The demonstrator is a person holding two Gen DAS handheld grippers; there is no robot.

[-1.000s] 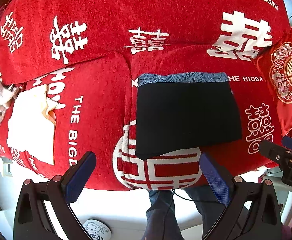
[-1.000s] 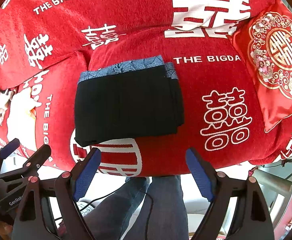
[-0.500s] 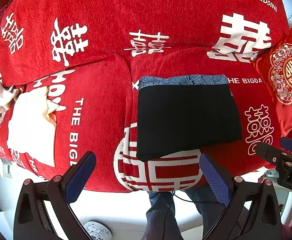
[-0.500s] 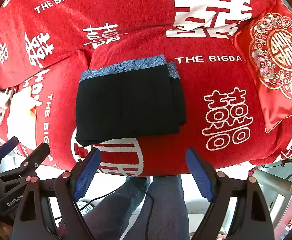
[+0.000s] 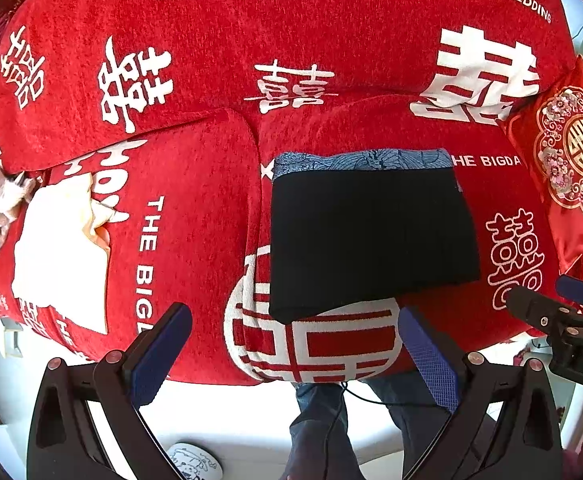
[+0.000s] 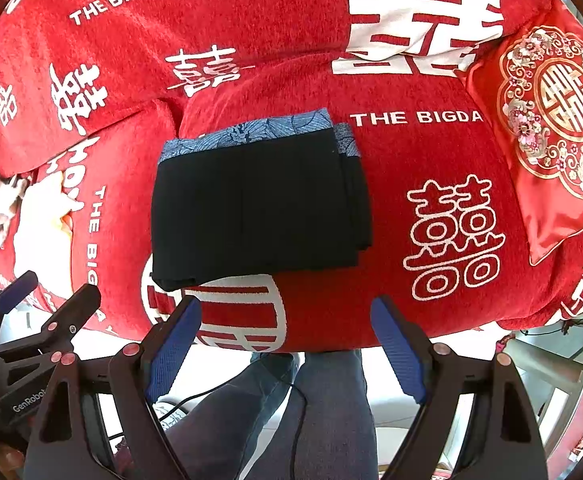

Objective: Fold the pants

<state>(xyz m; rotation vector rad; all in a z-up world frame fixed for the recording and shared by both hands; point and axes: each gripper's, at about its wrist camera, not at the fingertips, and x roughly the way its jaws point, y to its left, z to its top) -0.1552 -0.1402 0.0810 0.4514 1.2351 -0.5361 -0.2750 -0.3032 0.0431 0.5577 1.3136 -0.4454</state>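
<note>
Nothing has changed over the last second: the black pants with the blue patterned waistband (image 5: 371,236) lie exactly where they were, folded into a compact rectangle on the red sofa seat printed with white wedding characters (image 5: 195,216), waistband toward the backrest. We read that stillness as the fold being done, or nearly so; only the stepped layers along the right edge, clear in the right wrist view, might want squaring.

We hold both grippers steeply downward at the seat's front edge, well clear of the fabric. The left gripper (image 5: 295,356) has its blue-padded fingers (image 5: 159,356) spread wide and empty. The right gripper (image 6: 287,352) is likewise wide open, holding nothing. The near edge of the pants (image 6: 259,208) sits just beyond its fingers (image 6: 173,350), and our jeans-clad legs (image 6: 291,412) show below.
</note>
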